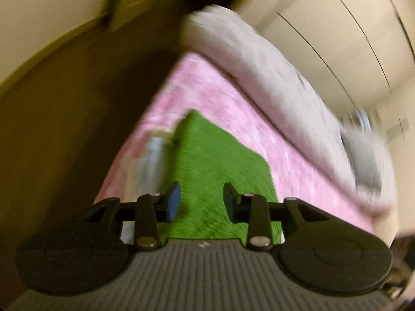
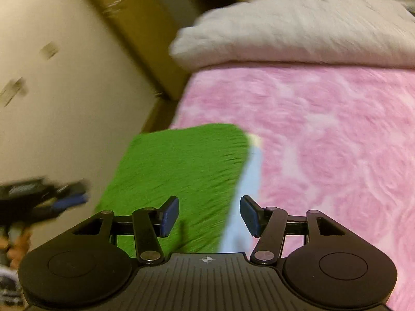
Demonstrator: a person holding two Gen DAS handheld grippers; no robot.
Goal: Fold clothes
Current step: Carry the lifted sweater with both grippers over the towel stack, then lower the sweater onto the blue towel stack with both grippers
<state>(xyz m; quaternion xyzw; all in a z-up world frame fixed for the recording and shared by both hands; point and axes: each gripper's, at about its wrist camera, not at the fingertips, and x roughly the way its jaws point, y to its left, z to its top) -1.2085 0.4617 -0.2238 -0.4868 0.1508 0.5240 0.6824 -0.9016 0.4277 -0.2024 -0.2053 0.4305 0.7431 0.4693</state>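
Note:
A folded green garment [image 1: 215,160] lies on a pink bed cover [image 1: 233,98], near the bed's edge. A light blue cloth [image 1: 153,155] shows along one of its sides. My left gripper [image 1: 202,194] hovers open over the green garment with nothing between its pads. In the right wrist view the green garment [image 2: 176,165] and the light blue strip [image 2: 246,186] lie below my right gripper [image 2: 209,212], which is wide open and holds nothing. The left gripper [image 2: 64,199] appears blurred at the left of that view, off the garment's edge. Both views are motion-blurred.
A bulky white duvet [image 2: 298,31] lies across the far end of the pink bed cover [image 2: 324,142]. Pale wardrobe doors [image 1: 324,26] stand behind the bed. A grey item [image 1: 363,150] rests on the white duvet [image 1: 259,59]. The bed's side drops off beside the garment.

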